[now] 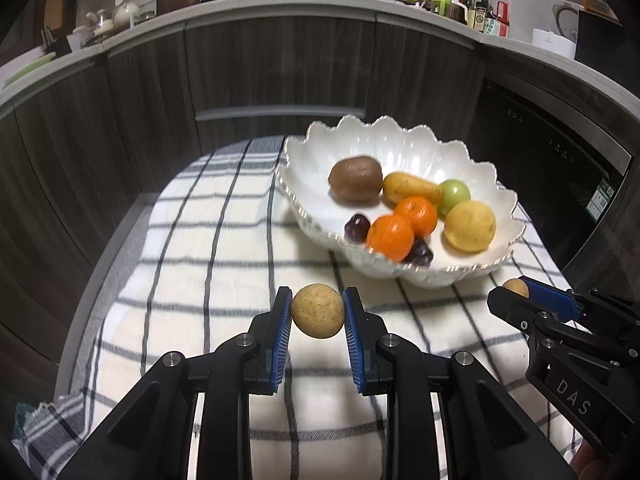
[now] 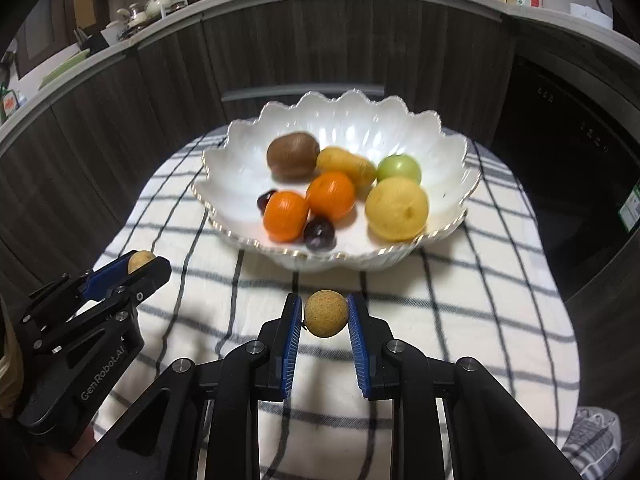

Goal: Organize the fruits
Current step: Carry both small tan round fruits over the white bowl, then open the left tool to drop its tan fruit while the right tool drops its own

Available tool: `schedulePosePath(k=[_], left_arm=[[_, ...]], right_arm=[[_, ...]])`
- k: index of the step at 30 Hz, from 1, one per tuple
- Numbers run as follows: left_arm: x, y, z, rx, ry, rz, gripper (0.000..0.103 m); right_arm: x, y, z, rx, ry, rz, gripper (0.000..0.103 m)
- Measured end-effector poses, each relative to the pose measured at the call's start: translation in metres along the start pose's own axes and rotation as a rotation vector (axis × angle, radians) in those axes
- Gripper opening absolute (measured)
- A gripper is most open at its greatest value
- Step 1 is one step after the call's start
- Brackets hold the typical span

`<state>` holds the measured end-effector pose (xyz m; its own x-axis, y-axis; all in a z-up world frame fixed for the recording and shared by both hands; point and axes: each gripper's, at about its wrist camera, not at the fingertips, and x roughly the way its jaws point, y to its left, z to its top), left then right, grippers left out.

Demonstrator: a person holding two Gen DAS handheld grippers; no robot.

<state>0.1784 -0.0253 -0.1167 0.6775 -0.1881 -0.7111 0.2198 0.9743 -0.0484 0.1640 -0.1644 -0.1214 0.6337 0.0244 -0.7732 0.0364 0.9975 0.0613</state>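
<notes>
Both grippers carry a small tan fruit short of the bowl

Left wrist view: the left gripper (image 1: 317, 312) is clamped across the middle of a round tan fruit (image 1: 317, 311) above the checked cloth (image 1: 224, 240), near the white scalloped bowl (image 1: 400, 136); it looks light, firm and rough-skinned, likely to roll. Right wrist view: the right gripper (image 2: 325, 314) pinches its own tan fruit (image 2: 325, 313) likewise
</notes>
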Motion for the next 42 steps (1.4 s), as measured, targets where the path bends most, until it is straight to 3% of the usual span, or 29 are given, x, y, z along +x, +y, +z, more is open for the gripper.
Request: schedulePosePath(k=[14,26,42], left_arm=[[0.003,-0.022,0.058,0.014,-0.050,0.005,0.026],[0.040,-0.028,0.104,0.020,-0.052,-0.002,0.026],[0.090,-0.014,0.114,0.001,0.010,-0.007,0.026]], right_arm=[[-0.010,-0.025,0.046,0.029,-0.070,-0.010,0.025],[0.008,-0.046,0.096,0.027,-0.109,-0.038,0.025],[0.061,-0.040,0.117,-0.001,-0.038,-0.028,0.025]])
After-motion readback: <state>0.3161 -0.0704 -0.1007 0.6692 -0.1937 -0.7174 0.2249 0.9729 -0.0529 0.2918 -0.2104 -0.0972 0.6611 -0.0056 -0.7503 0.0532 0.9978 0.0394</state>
